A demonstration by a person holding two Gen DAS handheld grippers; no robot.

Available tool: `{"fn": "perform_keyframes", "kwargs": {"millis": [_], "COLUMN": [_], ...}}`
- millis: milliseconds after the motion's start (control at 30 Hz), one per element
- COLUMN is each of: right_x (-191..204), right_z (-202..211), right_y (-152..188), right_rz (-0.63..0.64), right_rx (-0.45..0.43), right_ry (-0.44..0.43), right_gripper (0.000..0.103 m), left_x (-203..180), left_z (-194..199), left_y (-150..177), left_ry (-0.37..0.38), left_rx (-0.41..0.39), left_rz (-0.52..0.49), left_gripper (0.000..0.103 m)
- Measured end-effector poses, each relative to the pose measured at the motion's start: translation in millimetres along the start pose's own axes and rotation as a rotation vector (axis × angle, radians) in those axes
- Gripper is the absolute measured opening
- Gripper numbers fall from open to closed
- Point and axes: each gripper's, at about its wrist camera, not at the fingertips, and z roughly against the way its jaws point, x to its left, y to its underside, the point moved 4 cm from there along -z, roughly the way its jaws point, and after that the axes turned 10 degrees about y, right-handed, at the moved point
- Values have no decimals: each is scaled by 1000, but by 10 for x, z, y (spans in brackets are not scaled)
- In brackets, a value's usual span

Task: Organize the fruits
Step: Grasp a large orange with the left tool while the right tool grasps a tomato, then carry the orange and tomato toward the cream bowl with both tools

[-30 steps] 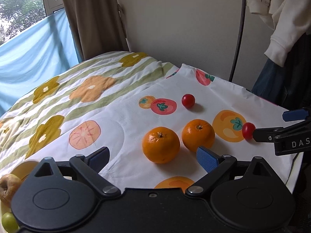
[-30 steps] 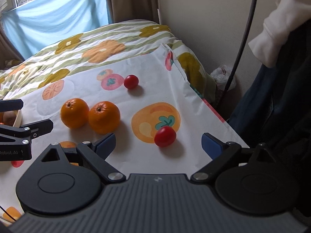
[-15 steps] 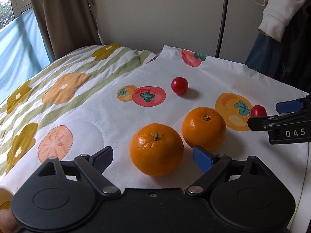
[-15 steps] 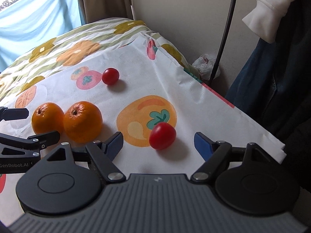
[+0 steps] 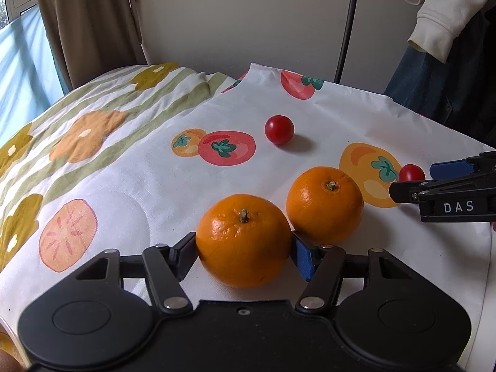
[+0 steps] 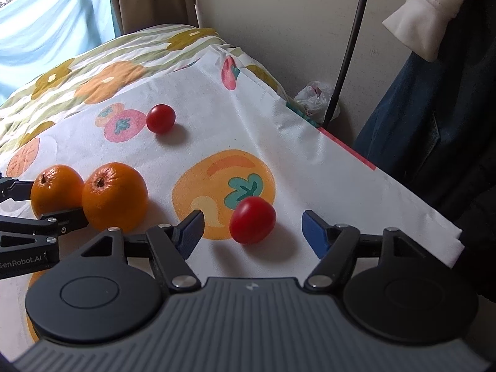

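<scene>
1. Bracketing the near orange [image 5: 244, 241], the left tongs [image 5: 244, 252] have a pad against each flank of the fruit; they look clamped on it, though whether the squeeze is firm I cannot tell

2. Taking that near orange as the landmark: it sits on the white fruit-print cloth [image 5: 148, 204] spread over the bed, stem up, straight ahead of the left tongs and between their fingers, so no sideways correction is called for

3. Just beyond and right of the near orange lies the second orange [image 5: 324, 204], touching it or very nearly; the right-hand pad sits in the narrow gap between the two, so a lift may nudge the neighbour

4. Farther right of the near orange, the right tongs [image 6: 252, 228] stand apart and empty, with the near cherry tomato [image 6: 252, 223] lying between their fingers, nearer the left finger than the right

5. That tomato is slightly oval, its long axis running roughly across the gap from finger to finger, so I judge it could slip or roll when the tongs close

6. Well beyond the near orange sits the far cherry tomato [image 5: 279, 129], untouched; neither hand is close to it

7. By reach, the left hand owns the oranges and the right hand the near tomato
</scene>
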Motion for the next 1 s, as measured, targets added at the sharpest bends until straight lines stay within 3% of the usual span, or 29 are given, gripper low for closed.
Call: {"fn": "perform_keyframes", "kwargs": {"millis": [400, 467, 533, 600, 1000], "right_x": [40, 55, 62, 67, -2], "right_z": [-38, -41, -50, -45, 165], "right_y": [13, 15, 14, 0, -117], "right_rz": [22, 30, 37, 45, 95], "right_rx": [9, 9, 12, 10, -32], "right_ry": [7, 3, 0, -1, -80], "right_gripper": [70, 65, 51, 48, 48], "left_x": [27, 31, 30, 33, -108], "left_z": [40, 53, 64, 75, 400], "left_y": [34, 50, 65, 76, 34], "left_ry": [-39, -45, -52, -62, -150], "left_rx": [0, 1, 2, 1, -76], "left_rz": [25, 28, 30, 43, 132], "left_gripper": [67, 67, 67, 67, 66]}}
